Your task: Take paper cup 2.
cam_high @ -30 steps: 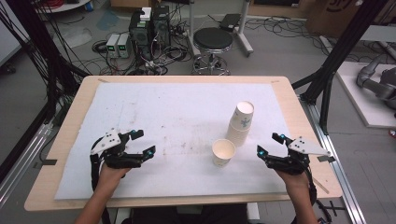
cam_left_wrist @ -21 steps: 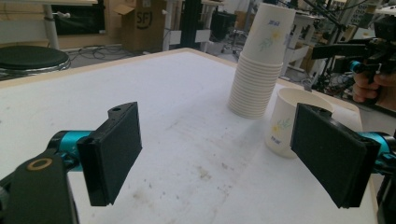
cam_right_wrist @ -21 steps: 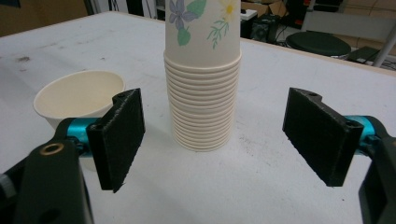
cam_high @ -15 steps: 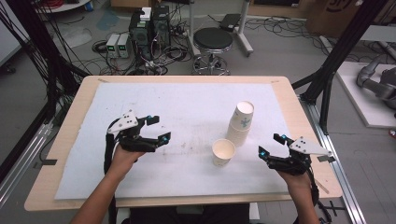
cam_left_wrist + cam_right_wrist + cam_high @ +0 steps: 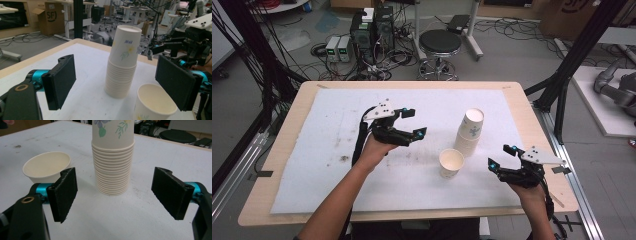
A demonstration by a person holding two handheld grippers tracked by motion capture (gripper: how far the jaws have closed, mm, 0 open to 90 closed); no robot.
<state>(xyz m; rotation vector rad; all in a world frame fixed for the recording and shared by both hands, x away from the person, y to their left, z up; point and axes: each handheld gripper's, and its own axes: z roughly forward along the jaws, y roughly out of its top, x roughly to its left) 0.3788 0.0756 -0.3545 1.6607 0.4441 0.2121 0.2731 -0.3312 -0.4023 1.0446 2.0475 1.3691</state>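
While both grippers' jaws stand apart and empty, the left gripper (image 5: 412,123) should centre the cup stack (image 5: 123,62) between its jaws, clear of the single cup (image 5: 153,102).

Left gripper (image 5: 115,82) jaws wide apart, empty. Cup stack (image 5: 122,60) upright ahead between them; single cup (image 5: 153,103) just before right-hand jaw.

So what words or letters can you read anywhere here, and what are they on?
"SF": on the cardboard box on the floor beyond the table, in the left gripper view.
Small blue print on the top cup of the stack of paper cups: too blurred to read.
A dark mark on the cardboard box at the top of the high view: too cut off to read.
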